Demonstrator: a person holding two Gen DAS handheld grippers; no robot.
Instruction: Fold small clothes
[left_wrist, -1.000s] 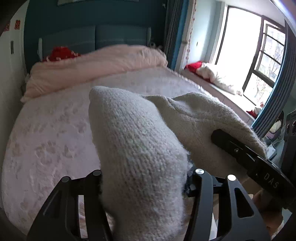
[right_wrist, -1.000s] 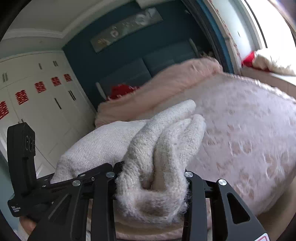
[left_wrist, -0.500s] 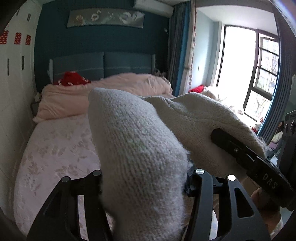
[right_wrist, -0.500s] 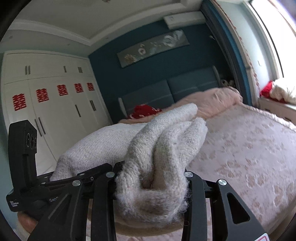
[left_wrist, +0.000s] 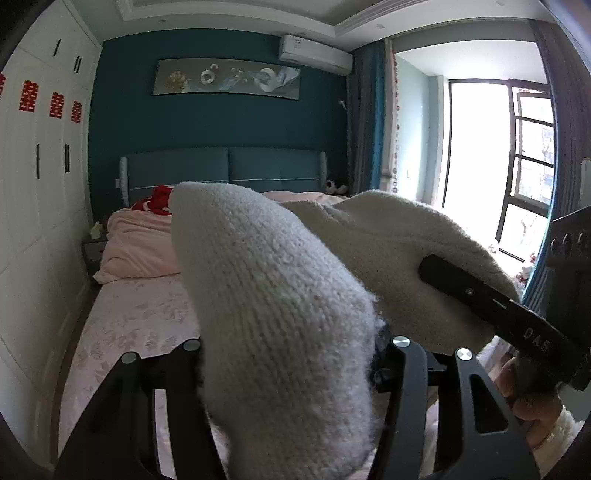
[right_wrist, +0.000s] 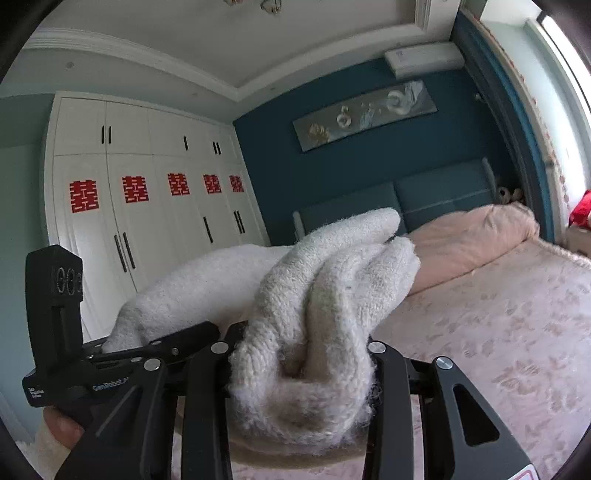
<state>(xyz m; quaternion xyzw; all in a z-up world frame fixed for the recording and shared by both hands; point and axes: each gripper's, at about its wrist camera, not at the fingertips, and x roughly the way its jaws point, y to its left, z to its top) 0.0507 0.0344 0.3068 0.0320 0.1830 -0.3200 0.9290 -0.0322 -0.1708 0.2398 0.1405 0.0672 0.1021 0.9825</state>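
Note:
A cream knitted garment hangs between my two grippers, held up in the air above the bed. My left gripper is shut on one bunched end of it. My right gripper is shut on the other bunched end. The knit stretches sideways between them, and it hides the fingertips of both. The right gripper's black body shows at the right of the left wrist view. The left gripper's body shows at the left of the right wrist view.
A bed with a pink patterned sheet lies below and ahead. A pink duvet is piled at the blue headboard. White wardrobes line the left wall. A window is on the right.
Both grippers have tilted and risen with the garment: the views swung up from the bed surface to the wall, wardrobes and ceiling. The grips have not changed.

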